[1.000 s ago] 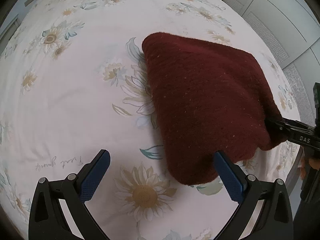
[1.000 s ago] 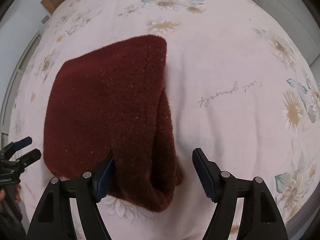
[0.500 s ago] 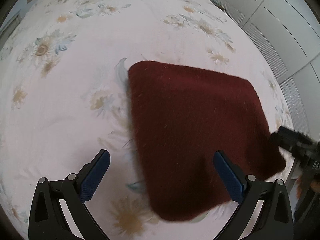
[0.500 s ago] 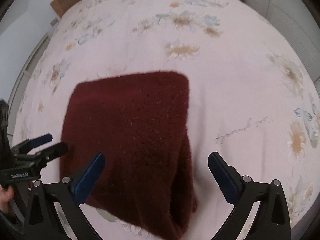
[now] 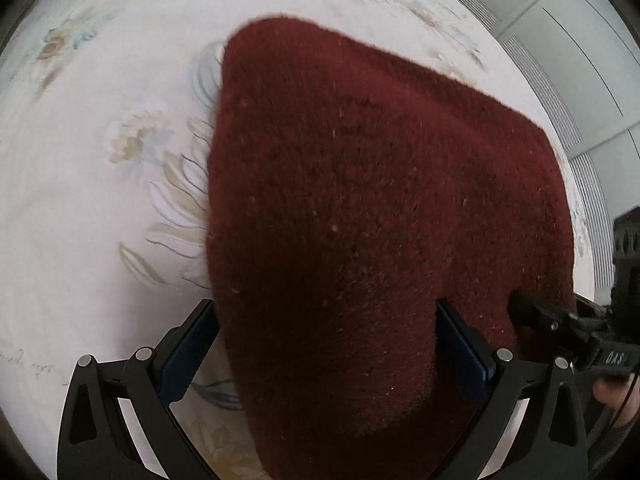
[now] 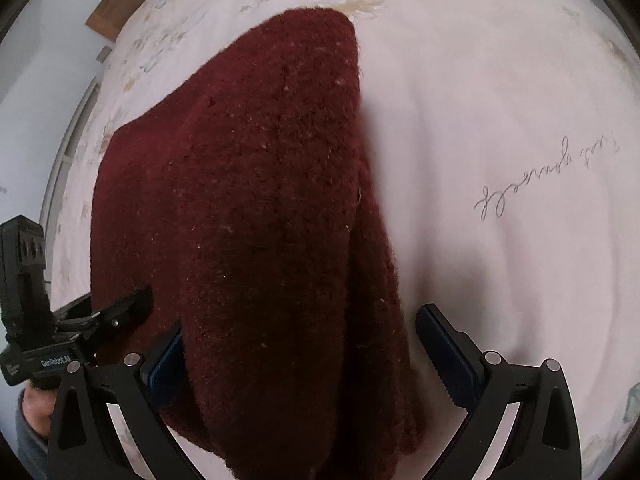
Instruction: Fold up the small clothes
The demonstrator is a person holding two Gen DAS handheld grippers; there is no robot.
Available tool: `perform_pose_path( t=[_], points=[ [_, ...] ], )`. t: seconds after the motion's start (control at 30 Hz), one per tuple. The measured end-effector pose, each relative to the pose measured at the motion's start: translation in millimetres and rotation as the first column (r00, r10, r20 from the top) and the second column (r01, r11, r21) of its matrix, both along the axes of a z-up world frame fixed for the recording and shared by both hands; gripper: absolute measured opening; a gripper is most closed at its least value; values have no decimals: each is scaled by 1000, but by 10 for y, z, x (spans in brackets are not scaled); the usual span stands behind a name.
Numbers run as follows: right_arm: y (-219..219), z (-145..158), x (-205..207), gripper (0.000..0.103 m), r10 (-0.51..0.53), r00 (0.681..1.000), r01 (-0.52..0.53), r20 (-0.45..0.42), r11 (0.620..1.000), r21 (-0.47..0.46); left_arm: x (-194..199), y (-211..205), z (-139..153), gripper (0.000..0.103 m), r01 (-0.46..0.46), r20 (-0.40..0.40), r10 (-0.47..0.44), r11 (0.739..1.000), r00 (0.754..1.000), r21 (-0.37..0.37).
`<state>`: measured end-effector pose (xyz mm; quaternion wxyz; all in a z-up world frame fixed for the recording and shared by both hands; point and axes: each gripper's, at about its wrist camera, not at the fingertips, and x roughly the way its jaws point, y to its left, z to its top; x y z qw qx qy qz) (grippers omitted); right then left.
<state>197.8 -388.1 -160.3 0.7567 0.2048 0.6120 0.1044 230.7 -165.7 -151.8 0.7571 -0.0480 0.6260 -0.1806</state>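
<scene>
A folded dark red knit garment (image 5: 360,200) lies on the flowered bedsheet (image 5: 100,200). My left gripper (image 5: 324,308) hangs low over its near corner, jaws wide, the knit filling the gap between the blue pads. My right gripper (image 6: 300,322) straddles the other near corner of the garment (image 6: 260,200). Its jaws are closing, its left pad is half hidden behind the knit and its right pad (image 6: 444,356) stands apart from the cloth. Each view shows the other gripper at the garment's side edge: the left gripper (image 6: 120,312) and the right gripper (image 5: 536,316).
The pale bedsheet (image 6: 500,80) carries a script print (image 6: 540,184). White cabinet doors (image 5: 580,40) stand past the bed's right side, and a wooden headboard (image 6: 116,4) shows at the far end. A person's hand (image 6: 34,412) holds the left gripper's handle.
Both grippers have sunk closer to the garment, which now fills the gap between each pair of fingers. The right jaws stand wider than a second ago.
</scene>
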Motion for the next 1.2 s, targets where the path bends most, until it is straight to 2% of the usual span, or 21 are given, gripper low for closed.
perform_pose_path(
  t=[0.03,0.1,0.13,0.17,0.2,0.23,0.33,0.37,0.43,0.5,0.6,0.7,0.8,0.93,1.07,1.13,1.2],
  points=[
    [9,5,-5,86,1,1000,-1,4,1000,15,2,5,-14,103,2,-5,-2,1000,1000,-9],
    [52,54,-2,81,5,1000,-5,5,1000,-3,17,12,-28,102,10,-7,-10,1000,1000,-17],
    [68,71,0,70,12,1000,-12,7,1000,5,25,13,-26,97,17,-5,-18,1000,1000,-22],
    [89,109,2,65,17,1000,-17,10,1000,5,27,6,-20,86,32,-4,-32,999,999,-43],
    [119,155,6,58,27,999,-27,18,1000,-9,33,-3,-14,85,38,-3,-38,998,999,-52],
    [147,207,-1,52,37,999,-37,29,999,-24,32,-11,-1,80,43,2,-43,998,999,-45],
    [238,409,-36,45,54,996,-49,67,997,-65,21,-38,77,63,69,25,-68,997,997,-39],
    [277,498,-42,45,58,995,-52,83,996,-77,18,-33,136,57,78,36,-77,996,996,-39],
    [367,695,-57,44,70,990,-60,119,995,-85,1,15,274,52,92,58,-89,994,994,-55],
    [499,897,-55,44,84,984,-73,157,994,-75,-16,82,461,50,115,90,-108,991,990,-73],
    [809,1148,-24,44,118,972,-104,205,992,-77,-43,288,795,50,135,160,-125,989,979,-57],
    [1125,1236,12,44,146,964,-132,223,988,-78,-40,589,1007,50,122,191,-108,991,976,-63],
    [1452,1130,61,44,176,962,-161,208,983,-87,-88,953,1117,50,94,212,-81,994,974,-50],
    [1684,810,111,44,176,972,-159,155,980,-117,-158,1377,1014,50,62,215,-58,998,975,-13],
    [1739,541,97,45,169,979,-153,116,979,-134,-225,1644,540,51,23,148,-24,1000,989,4],
    [1695,532,125,53,167,979,-150,117,979,-140,-263,1718,359,56,0,140,0,1000,990,1],
    [1722,590,103,59,187,974,-164,126,970,-179,-282,1792,316,60,-26,148,30,999,989,-27]
  ],
)
